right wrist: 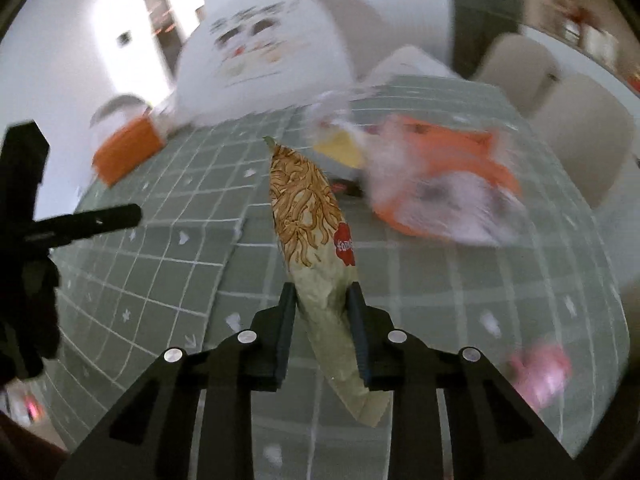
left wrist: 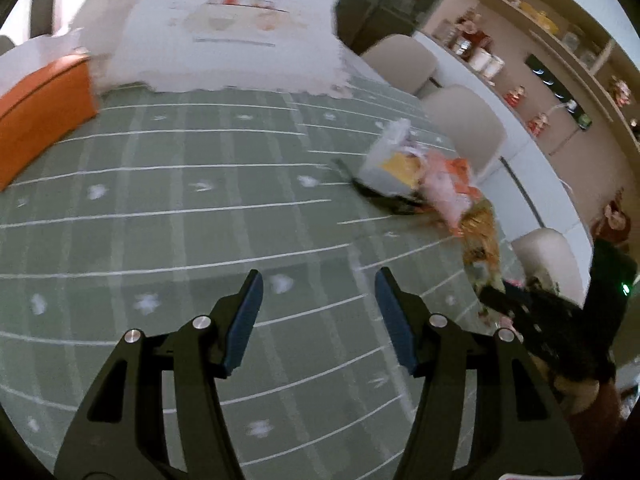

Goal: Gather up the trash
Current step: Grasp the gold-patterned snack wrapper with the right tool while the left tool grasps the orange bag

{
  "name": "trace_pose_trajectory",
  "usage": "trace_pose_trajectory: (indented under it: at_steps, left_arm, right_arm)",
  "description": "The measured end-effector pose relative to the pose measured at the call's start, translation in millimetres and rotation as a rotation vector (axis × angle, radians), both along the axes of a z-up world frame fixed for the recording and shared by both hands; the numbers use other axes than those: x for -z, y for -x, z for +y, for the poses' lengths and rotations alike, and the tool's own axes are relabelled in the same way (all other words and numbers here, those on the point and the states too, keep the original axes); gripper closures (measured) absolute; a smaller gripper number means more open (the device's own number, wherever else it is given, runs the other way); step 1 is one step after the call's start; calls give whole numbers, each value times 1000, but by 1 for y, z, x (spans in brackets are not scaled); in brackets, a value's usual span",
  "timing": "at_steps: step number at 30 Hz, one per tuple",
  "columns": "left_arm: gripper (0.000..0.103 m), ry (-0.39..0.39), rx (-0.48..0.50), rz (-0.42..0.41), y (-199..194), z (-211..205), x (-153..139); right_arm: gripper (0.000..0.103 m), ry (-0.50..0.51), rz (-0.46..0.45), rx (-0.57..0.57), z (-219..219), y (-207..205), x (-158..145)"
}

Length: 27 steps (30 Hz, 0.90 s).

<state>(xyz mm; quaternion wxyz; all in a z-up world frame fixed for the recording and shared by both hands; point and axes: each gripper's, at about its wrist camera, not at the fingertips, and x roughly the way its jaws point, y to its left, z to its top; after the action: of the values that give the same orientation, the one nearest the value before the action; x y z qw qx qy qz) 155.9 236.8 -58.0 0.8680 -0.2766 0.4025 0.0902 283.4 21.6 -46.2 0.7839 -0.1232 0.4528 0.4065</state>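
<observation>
Between the blue pads of the right tool [right wrist: 322,300] sits a snack wrapper [right wrist: 310,216] printed with noodle-like strands and a red badge; the pads press its pale lower end from both sides, and its printed end points away from the tool over the green checked tabletop [right wrist: 160,264]. Just right of that tool lies a small pink scrap [right wrist: 544,372], blurred. Beyond the wrapper's tip, slightly right, is a clear plastic bag [right wrist: 436,184] stuffed with orange, yellow and white rubbish. Off to the left hangs the left tool [left wrist: 320,288], its jaws standing apart with only bare cloth between them. Farther out, left of the right tool, an orange box [right wrist: 128,152] rests by a tall white paper bag [right wrist: 260,48] with printed figures. Pale chairs [left wrist: 464,128] line the far right edge.
</observation>
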Motion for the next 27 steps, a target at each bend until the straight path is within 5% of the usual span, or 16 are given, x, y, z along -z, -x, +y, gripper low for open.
trace_pose_trajectory:
  at_steps: [6,13,16,21,27]
  left_arm:
    - [48,16,129,-14,-61,-48,1]
    - [48,-8,173,-22,-153,-96,9]
    - [56,-46,152,17,-182,-112,16]
    - [83,-53,102,73,-202,-118,28]
    - [89,-38,124,37,-175,-115,16]
  right_arm:
    - [77,-22,13,279,-80,7,-15]
    - [77,12,-15,421,-145,4,-27]
    - [77,24,-16,456,-160,4,-28]
    - [77,20,-28,467,-178,13,-35]
    - [77,-1,-14,498,-189,16,-36]
